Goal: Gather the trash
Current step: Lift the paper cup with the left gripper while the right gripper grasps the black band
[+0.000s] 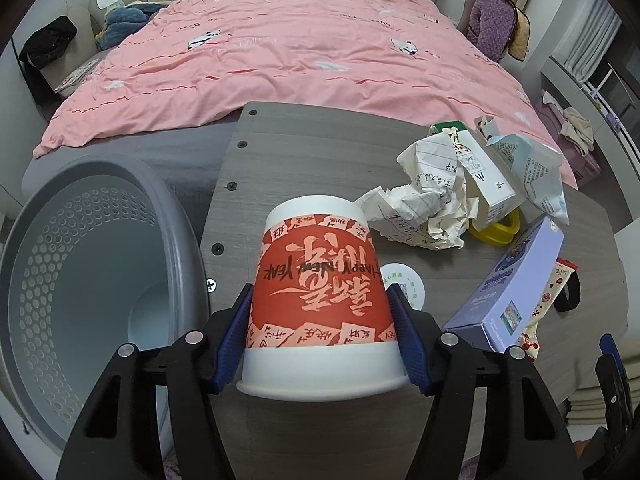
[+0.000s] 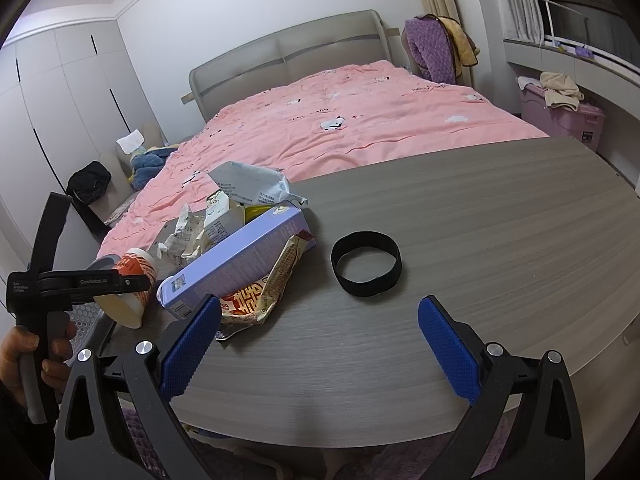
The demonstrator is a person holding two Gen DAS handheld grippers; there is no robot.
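Note:
My left gripper (image 1: 322,336) is shut on a red and white paper cup (image 1: 320,304), held upside down over the grey wooden table (image 1: 304,160). The cup also shows in the right wrist view (image 2: 132,280), in the left gripper near the table's left edge. A grey perforated bin (image 1: 92,280) stands just left of the table, empty. More trash lies to the right: crumpled paper (image 1: 424,208), a milk carton (image 1: 488,176), a lilac box (image 2: 236,260), a red and cream wrapper (image 2: 260,300). My right gripper (image 2: 320,344) is open and empty above the table's near edge.
A black elastic ring (image 2: 366,264) lies on the table ahead of the right gripper. A yellow ring (image 1: 496,228) sits under the carton, and a white round sticker (image 1: 404,284) behind the cup. A bed with a pink duvet (image 1: 304,56) lies beyond the table.

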